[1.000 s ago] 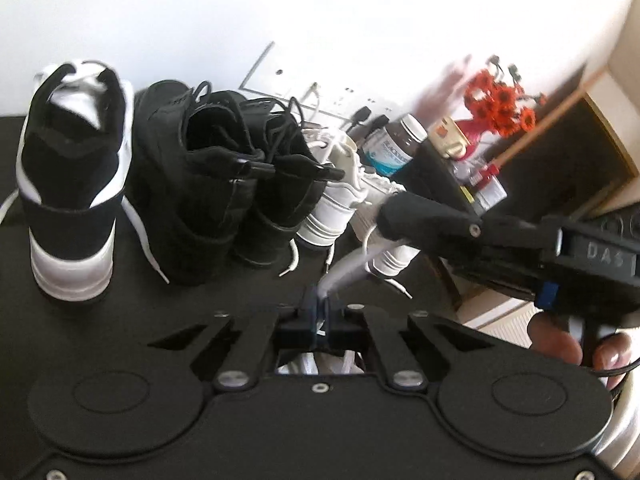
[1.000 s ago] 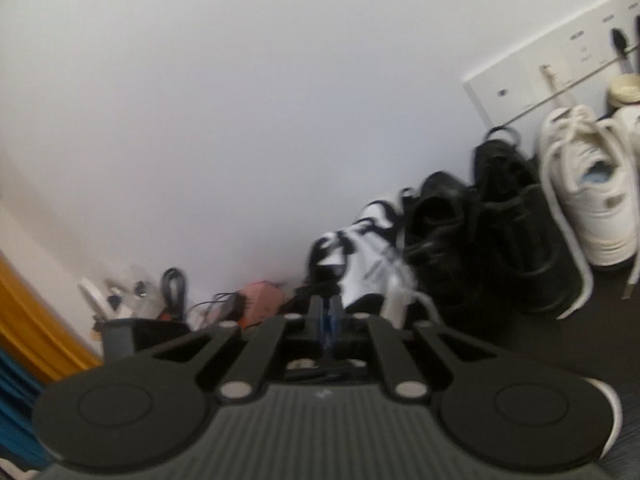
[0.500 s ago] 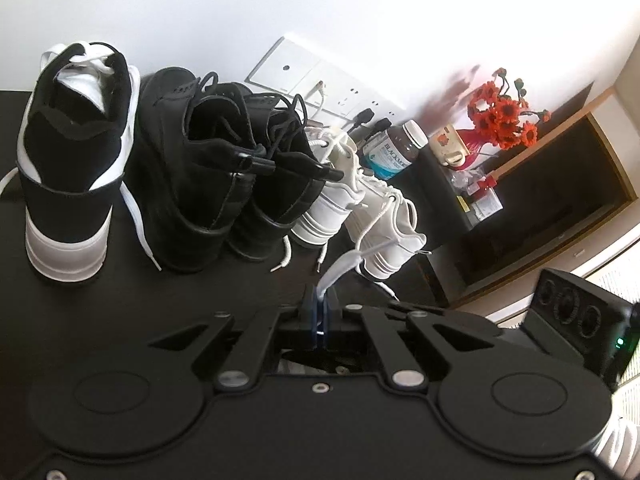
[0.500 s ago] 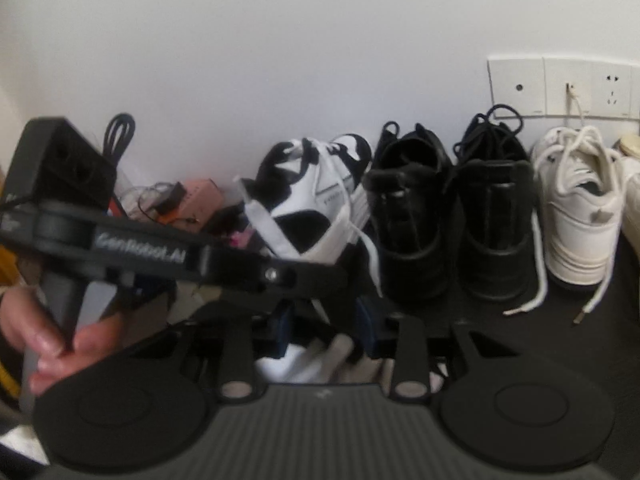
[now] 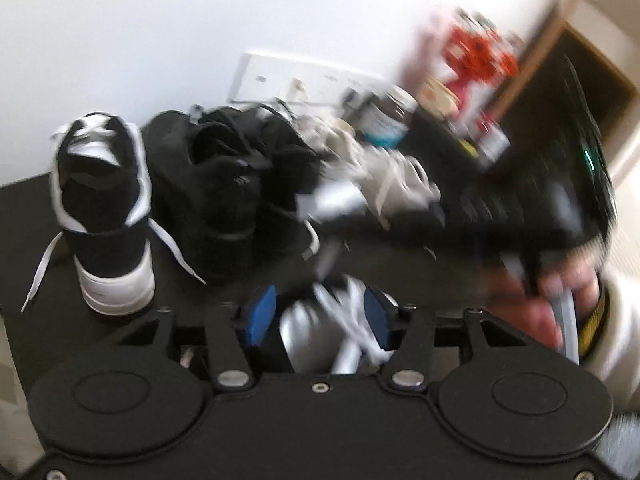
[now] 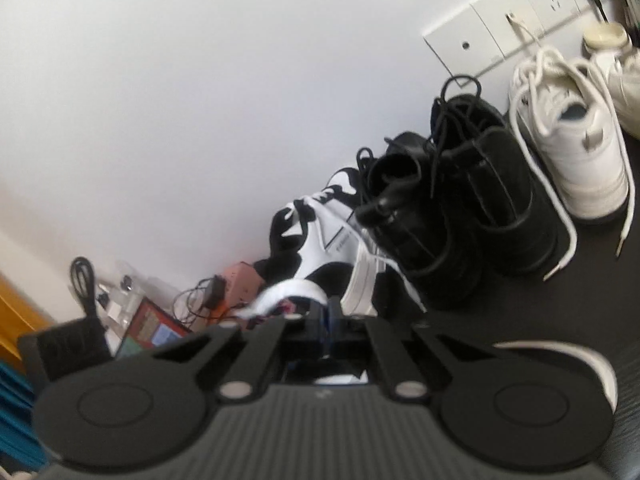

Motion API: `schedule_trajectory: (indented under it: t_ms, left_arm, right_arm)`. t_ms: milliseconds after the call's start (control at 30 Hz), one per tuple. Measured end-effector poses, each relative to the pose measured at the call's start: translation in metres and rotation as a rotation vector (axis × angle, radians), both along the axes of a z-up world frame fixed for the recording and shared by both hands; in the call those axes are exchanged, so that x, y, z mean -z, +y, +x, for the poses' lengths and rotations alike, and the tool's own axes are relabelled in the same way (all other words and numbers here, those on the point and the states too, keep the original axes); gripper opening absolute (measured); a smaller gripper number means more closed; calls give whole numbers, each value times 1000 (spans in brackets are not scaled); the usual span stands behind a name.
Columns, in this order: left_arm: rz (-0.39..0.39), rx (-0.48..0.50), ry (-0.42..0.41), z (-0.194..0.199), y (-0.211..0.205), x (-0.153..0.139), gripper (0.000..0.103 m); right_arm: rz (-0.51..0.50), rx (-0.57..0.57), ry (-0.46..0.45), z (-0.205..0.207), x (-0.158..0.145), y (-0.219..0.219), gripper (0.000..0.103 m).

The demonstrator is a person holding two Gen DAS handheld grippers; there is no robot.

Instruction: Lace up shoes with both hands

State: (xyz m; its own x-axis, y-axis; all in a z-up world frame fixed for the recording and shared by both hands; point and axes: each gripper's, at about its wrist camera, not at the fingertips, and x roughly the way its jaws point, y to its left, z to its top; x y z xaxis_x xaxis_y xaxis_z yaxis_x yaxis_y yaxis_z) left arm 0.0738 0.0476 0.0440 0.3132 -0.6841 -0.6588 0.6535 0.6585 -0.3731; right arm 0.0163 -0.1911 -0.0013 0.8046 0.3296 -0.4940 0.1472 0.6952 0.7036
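Note:
The shoe I am lacing lies right under both grippers; its white laces [image 5: 352, 320] and pale tongue [image 5: 304, 332] show in the blurred left wrist view, and its black-and-white toe [image 6: 560, 360] shows in the right wrist view. My left gripper [image 5: 320, 312] is opening, with its blue pads apart and the laces loose between them, not pinched. My right gripper [image 6: 326, 316] is shut on a white lace [image 6: 280, 296] that curls out to the left of its fingertips. Its black body [image 5: 520, 216] reaches in from the right, held by a hand [image 5: 552, 292].
Along the wall on the dark table [image 6: 600, 300] stand a black-and-white high-top [image 5: 104, 208], a black pair [image 6: 460, 208] and white sneakers [image 6: 568, 140]. A jar [image 5: 388, 120] and red flowers [image 5: 476, 52] crowd the right. Cables and a pink box [image 6: 240, 276] sit beyond the table's left end.
My left gripper's jaws have opened and let go of the white lace. The right gripper has closed on that lace and come in from the right of the left wrist view.

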Motion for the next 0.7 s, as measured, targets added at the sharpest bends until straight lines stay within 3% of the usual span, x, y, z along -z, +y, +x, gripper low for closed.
schedule_trajectory:
  t_ms: [167,333,433,533,700]
  left_arm:
    - [179,128,-212,-43,-19,-4,46]
    - [268,148,-273,-53,-29,7,24]
    - [265,124,-262,-51,-29,7,17]
    - [246,106,-273,-57,-27,4,1]
    - [204,133,-204,-75,-19,-2,1]
  right_arm:
    - [25,28,3,2,7,-6,3]
    - [29,28,5,2,7,-7,3]
    - [35,30,4,2,8,-8,3]
    - [48,39,6,0,10,-10,3]
    - [86,65,16,-1,15,-17,3]
